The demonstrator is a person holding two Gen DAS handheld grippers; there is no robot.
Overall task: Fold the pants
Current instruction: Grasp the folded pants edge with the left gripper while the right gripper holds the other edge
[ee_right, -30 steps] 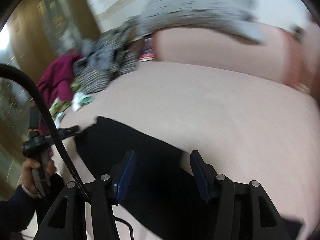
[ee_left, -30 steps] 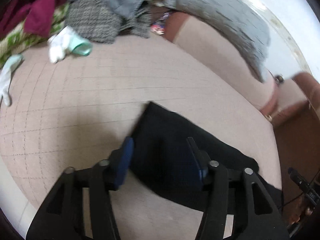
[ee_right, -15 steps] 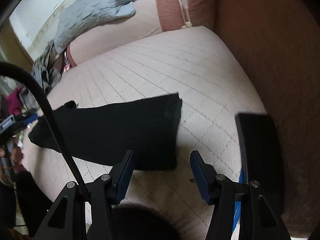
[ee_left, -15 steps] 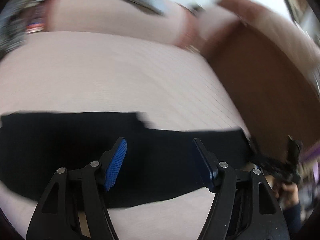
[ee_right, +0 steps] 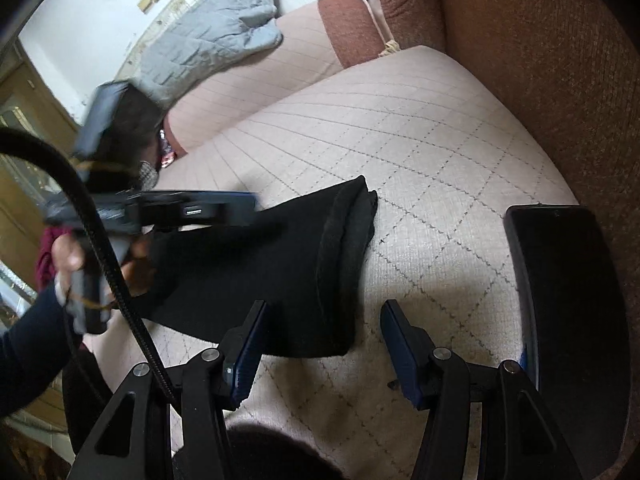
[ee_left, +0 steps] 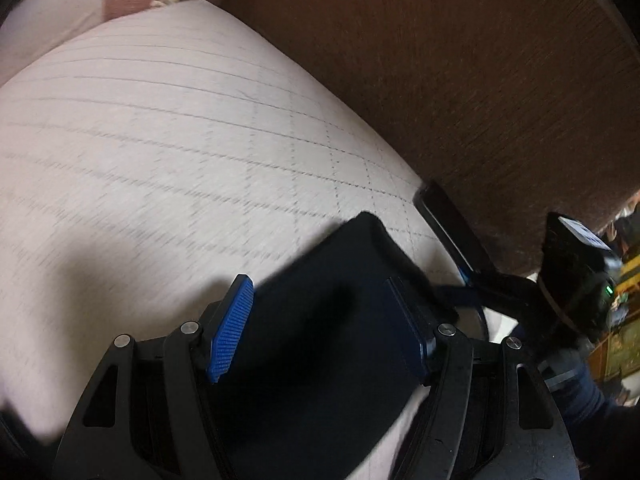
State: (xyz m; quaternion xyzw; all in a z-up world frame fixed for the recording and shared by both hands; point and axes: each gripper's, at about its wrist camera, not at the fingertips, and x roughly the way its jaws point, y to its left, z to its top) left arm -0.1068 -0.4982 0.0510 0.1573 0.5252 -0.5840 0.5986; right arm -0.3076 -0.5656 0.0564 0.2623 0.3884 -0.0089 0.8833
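Observation:
Black pants (ee_right: pixel 256 268) lie folded on the beige quilted sofa seat (ee_right: pixel 400 152), with the doubled edge facing right. In the left wrist view the pants (ee_left: pixel 320 340) fill the space between the blue-padded fingers. My left gripper (ee_left: pixel 320 312) is open and hovers low over the pants; it also shows in the right wrist view (ee_right: pixel 224 210) above the cloth's left part. My right gripper (ee_right: pixel 322 328) is open, its left finger over the pants' near right corner, its right finger over bare seat.
A black phone (ee_right: pixel 560 300) lies on the seat by the brown sofa arm (ee_right: pixel 540 60); it shows in the left wrist view (ee_left: pixel 452 224) too. A grey quilt (ee_right: pixel 208 44) drapes over the sofa back. A clothes pile sits far left.
Both grippers swung to the right end of the pants. The left gripper has moved in low over the cloth. The right gripper came closer to the pants' corner. Both stay open.

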